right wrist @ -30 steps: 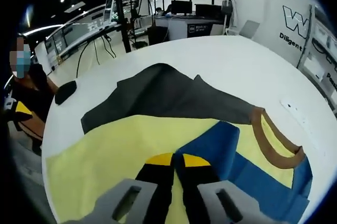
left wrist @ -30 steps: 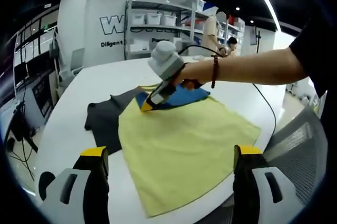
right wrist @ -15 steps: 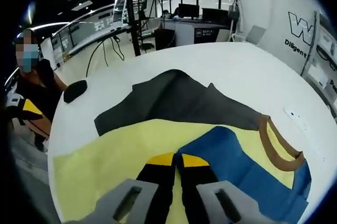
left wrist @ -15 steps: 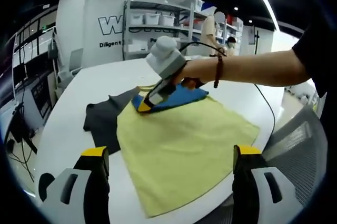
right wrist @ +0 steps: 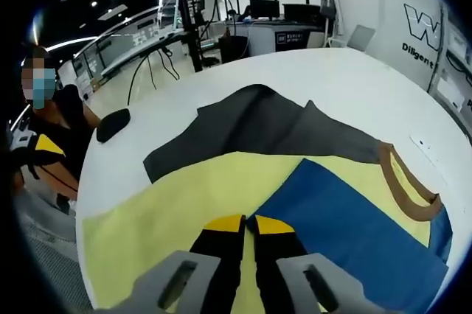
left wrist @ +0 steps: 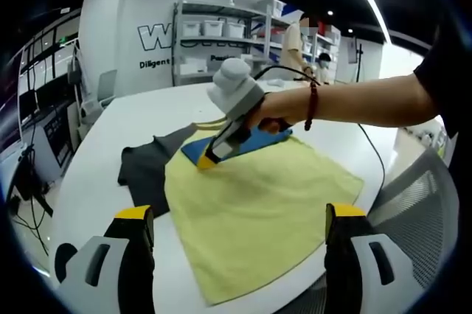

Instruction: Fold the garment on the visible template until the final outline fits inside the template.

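Left gripper view, L to R: a dark grey template (left wrist: 144, 170) lies flat on the white table (left wrist: 110, 133), partly under the garment (left wrist: 258, 200), a yellow shirt spread across the table's near part w/ its lower edge toward the camera. The left gripper (left wrist: 240, 255) sits low in view w/ its jaws spread wide, nothing between them, well apart from the cloth. Past the yellow body, the blue sleeve (left wrist: 247, 144) is lifted off the shirt. The right gripper (left wrist: 206, 161) comes in from the right in a person's hand (left wrist: 269, 113), tip down at the sleeve's edge.

Right gripper view, L to R: a black mouse-like object (right wrist: 113, 124) rests near the table (right wrist: 346, 85) edge. Template (right wrist: 258, 130) shows beyond the garment (right wrist: 177, 207), its grey sticking out past the yellow. The right gripper (right wrist: 247, 223) has its yellow tips pressed together, pinching the blue sleeve (right wrist: 346, 233) at its edge. Brown collar (right wrist: 409, 192) at far right.
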Motion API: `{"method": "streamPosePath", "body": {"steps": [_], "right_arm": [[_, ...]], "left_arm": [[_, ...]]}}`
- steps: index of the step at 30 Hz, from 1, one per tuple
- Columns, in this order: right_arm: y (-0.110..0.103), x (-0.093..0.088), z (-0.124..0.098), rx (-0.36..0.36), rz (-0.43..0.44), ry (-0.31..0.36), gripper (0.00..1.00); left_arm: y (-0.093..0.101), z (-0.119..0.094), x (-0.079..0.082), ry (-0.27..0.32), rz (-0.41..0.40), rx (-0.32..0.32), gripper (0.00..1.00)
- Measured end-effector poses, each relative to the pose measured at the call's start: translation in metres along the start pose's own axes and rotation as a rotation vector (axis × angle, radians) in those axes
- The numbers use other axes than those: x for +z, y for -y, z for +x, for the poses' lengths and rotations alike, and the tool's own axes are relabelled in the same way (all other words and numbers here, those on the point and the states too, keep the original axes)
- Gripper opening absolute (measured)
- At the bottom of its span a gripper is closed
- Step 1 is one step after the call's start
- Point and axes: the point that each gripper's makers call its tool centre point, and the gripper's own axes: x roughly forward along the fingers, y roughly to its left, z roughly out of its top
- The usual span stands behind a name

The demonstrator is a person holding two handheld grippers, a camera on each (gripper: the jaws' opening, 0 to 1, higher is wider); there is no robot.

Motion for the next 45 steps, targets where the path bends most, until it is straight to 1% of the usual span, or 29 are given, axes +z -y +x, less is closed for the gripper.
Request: {"method": "streamPosePath", "body": {"steps": [2, 4, 6, 8, 12, 15, 20, 23, 27, 30, 31, 32, 34, 36, 39, 45], "right_arm": [[0.0, 0.001, 0.001, 0.001, 0.002, 0.003, 0.01], [-0.004, 0.001, 0.001, 0.014, 0.026, 0.014, 0.06], [-0.005, 0.005, -0.002, 0.016, 0.036, 0.042, 0.14], [-0.003, 0.008, -0.003, 0.016, 0.041, 0.052, 0.23], [0.001, 0.01, -0.01, 0.028, 0.043, 0.071, 0.33], [0.006, 0.01, -0.016, 0.021, 0.052, 0.095, 0.38], [0.013, 0.008, -0.037, -0.004, 0.083, 0.139, 0.49], [0.021, 0.006, -0.044, -0.018, 0.096, 0.15, 0.51], [0.027, 0.0, -0.054, -0.043, 0.116, 0.161, 0.53], [0.035, -0.008, -0.066, -0.065, 0.121, 0.168, 0.53], [0.036, -0.011, -0.067, -0.066, 0.121, 0.165, 0.52], [0.039, -0.019, -0.068, -0.072, 0.123, 0.144, 0.52], [0.042, -0.027, -0.07, -0.086, 0.12, 0.127, 0.52], [0.046, -0.033, -0.075, -0.095, 0.128, 0.123, 0.52], [0.051, -0.038, -0.083, -0.107, 0.138, 0.129, 0.51], [0.07, -0.054, -0.106, -0.171, 0.149, 0.119, 0.47]], "left_arm": [[0.0, 0.0, 0.0, 0.003, -0.003, 0.0, 0.95], [-0.001, 0.0, 0.001, 0.006, -0.005, 0.003, 0.96], [-0.002, -0.001, 0.001, 0.007, -0.004, 0.008, 0.97], [-0.002, -0.001, 0.001, 0.009, -0.005, 0.007, 0.97], [0.003, 0.001, 0.0, -0.001, 0.001, -0.014, 0.98], [0.003, 0.001, -0.001, -0.005, 0.006, -0.012, 0.99], [0.0, 0.001, 0.001, 0.0, -0.003, -0.002, 0.99], [0.003, 0.0, 0.004, 0.017, -0.018, -0.009, 0.99], [0.003, 0.001, 0.001, -0.001, 0.006, -0.007, 0.99], [0.005, 0.002, 0.0, -0.011, 0.017, -0.011, 0.99], [0.005, 0.002, -0.001, -0.013, 0.019, -0.013, 0.99], [0.006, 0.002, -0.001, -0.014, 0.021, -0.017, 0.99], [0.007, 0.002, -0.001, -0.015, 0.021, -0.021, 0.99], [0.007, 0.003, -0.002, -0.021, 0.026, -0.022, 0.99], [0.007, 0.002, -0.002, -0.021, 0.028, -0.022, 0.99], [0.007, 0.002, -0.002, -0.022, 0.028, -0.019, 0.99]]}}
